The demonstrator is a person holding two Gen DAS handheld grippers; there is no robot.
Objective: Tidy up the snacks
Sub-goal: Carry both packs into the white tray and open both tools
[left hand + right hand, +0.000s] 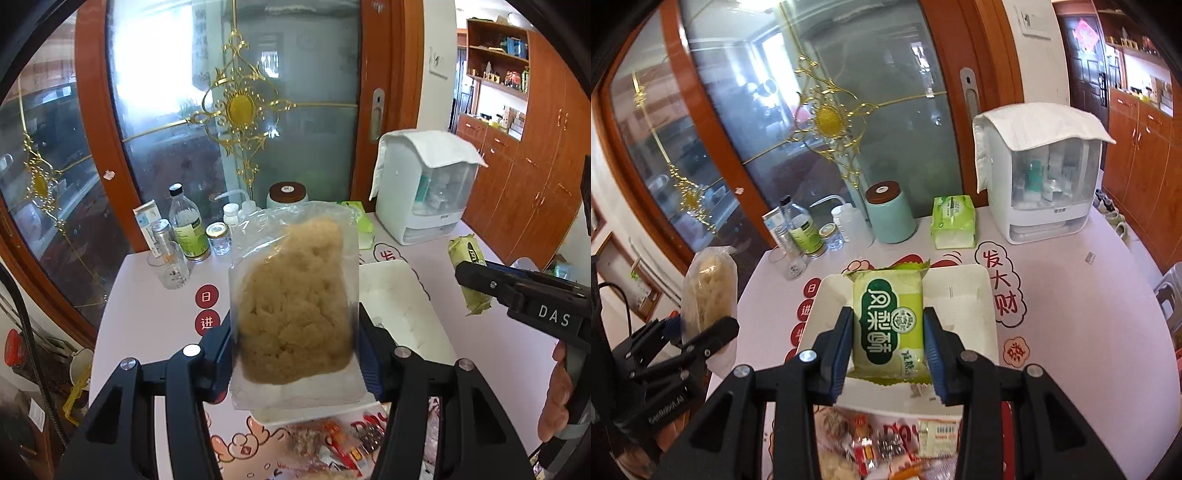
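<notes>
Both snacks are carried — puffed-rice bag (293, 306) clamped in left gripper (295, 350), green packet (888, 325) pinched in right gripper (888, 347); white tray (964, 295) awaits placement.

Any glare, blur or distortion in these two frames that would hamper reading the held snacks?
Left wrist view: blown-out glare on the glass door upper left, fisheye bending the frame; the clear bag stays readable. Right wrist view: the green packet is sharp, its print legible; edges darken and curve, and the bag at left looks soft.

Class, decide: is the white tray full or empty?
Empty, as far as visible: the white tray shows bare bottom; both snack packets are held above it.
</notes>
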